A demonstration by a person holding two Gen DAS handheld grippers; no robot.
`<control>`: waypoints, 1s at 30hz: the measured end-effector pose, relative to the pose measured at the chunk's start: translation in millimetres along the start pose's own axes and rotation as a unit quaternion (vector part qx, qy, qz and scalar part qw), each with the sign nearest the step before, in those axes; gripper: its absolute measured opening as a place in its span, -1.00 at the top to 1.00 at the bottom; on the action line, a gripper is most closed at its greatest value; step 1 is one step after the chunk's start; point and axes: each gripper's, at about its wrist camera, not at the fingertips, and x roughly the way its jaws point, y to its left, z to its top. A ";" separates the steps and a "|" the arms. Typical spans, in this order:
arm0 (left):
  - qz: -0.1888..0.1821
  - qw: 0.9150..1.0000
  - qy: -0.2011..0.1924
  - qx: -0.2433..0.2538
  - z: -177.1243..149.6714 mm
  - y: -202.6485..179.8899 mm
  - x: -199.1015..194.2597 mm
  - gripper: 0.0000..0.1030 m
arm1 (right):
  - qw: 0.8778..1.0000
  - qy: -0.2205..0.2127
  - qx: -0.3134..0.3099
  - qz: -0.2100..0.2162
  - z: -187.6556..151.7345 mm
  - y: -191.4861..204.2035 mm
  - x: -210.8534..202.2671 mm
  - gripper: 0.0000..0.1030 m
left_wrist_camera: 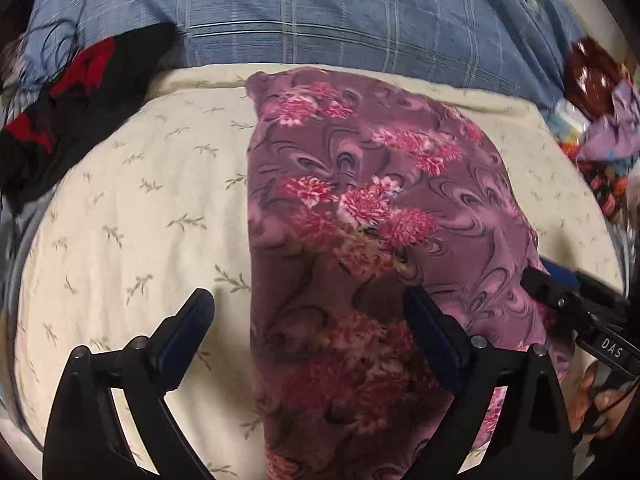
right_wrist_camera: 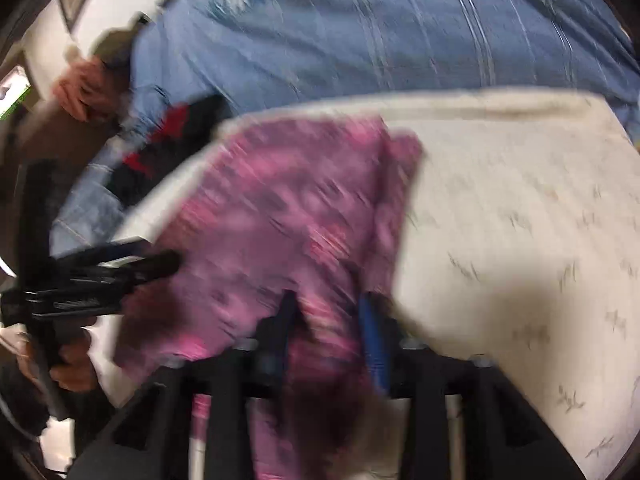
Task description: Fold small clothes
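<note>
While the purple floral garment [left_wrist_camera: 360, 208] lies part-folded on the cream sheet [left_wrist_camera: 120, 208], the left tool [left_wrist_camera: 308, 312] gapes over its near edge, the right tool [right_wrist_camera: 328, 312] pinches its hem, folds remaining.

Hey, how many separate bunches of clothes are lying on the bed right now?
3: purple floral garment spread on the cream sheet, black-and-red garment far left, colourful pile far right. Others may be hidden beyond view.

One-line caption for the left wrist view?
Open left tool straddles the left edge of a purple floral garment lying on a cream sprigged sheet.
</note>
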 end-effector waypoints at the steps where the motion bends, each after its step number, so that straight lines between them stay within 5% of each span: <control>1: -0.002 1.000 0.002 -0.006 -0.4 1.3 -1.2 -0.88 | 1.000 0.002 0.013 0.003 0.5 -1.1 -2.0 0.21; 9: 0.028 0.999 -0.019 0.017 -21.0 -3.8 -31.3 -0.87 | 0.998 0.029 -0.010 -0.063 -15.1 16.3 -29.6 -0.10; 11: 0.035 0.999 -0.025 0.023 -31.7 -4.7 -43.4 -0.87 | 0.995 0.038 -0.008 -0.087 -24.0 19.3 -42.3 -0.37; 15: 0.083 0.993 -0.056 0.058 -57.5 -3.9 -67.5 -0.88 | 0.989 0.058 -0.018 -0.134 -41.1 29.6 -65.1 -0.61; 17: 0.105 0.988 -0.078 0.084 -79.0 -4.0 -82.3 -0.88 | 0.984 0.072 -0.032 -0.162 -49.4 37.6 -74.9 -0.93; 23: 0.087 0.988 -0.075 0.106 -123.6 -5.5 -99.4 -0.88 | 0.966 0.046 -0.115 -0.228 -82.6 68.5 -99.6 -0.94; 30: 0.071 0.989 -0.063 0.114 -140.6 -18.0 -98.4 -0.88 | 0.966 0.016 -0.139 -0.218 -86.3 87.9 -110.4 -0.94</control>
